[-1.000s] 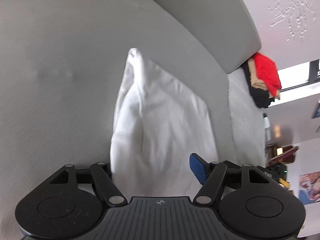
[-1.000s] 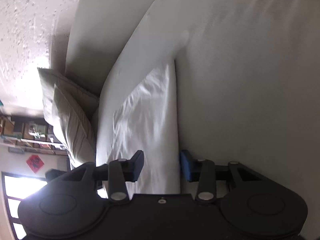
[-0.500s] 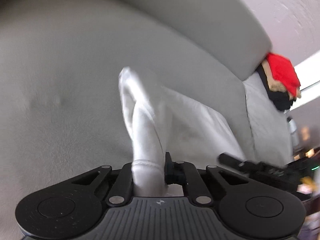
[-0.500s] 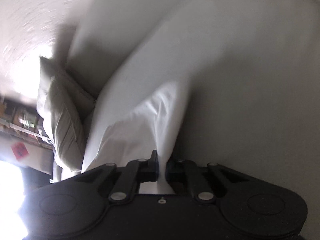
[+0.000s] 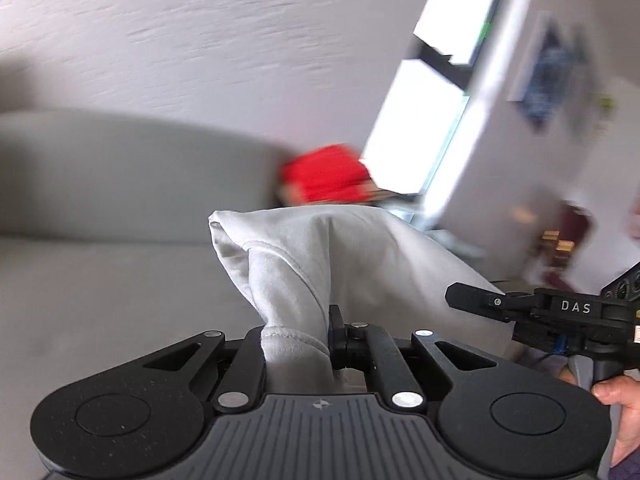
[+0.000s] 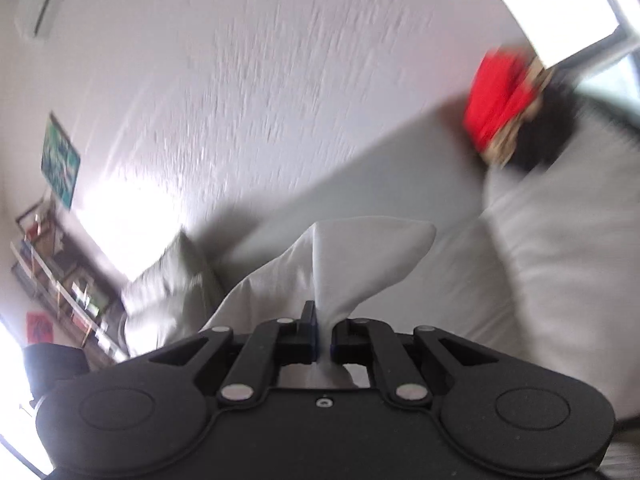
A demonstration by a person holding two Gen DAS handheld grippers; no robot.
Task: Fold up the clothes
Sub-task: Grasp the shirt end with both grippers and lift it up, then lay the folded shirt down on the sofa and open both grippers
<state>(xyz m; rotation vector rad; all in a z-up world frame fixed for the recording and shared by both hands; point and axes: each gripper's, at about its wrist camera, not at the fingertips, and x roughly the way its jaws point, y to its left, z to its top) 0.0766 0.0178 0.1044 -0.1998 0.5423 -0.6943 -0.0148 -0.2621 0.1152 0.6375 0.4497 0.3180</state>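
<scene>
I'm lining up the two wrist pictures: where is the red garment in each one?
Left wrist view: the red garment lies just above centre, behind the white cloth.
Right wrist view: the red garment sits at the upper right, on a dark pile.
Shared landmark: the grey sofa backrest beside it.

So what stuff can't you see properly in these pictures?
- White garment: both views, its lower part is hidden behind the gripper bodies.
- Left gripper: left wrist view, cloth covers one fingertip.
- Red clothes pile: both views, motion-blurred.
- Wall picture: right wrist view, too blurred to read.
</scene>
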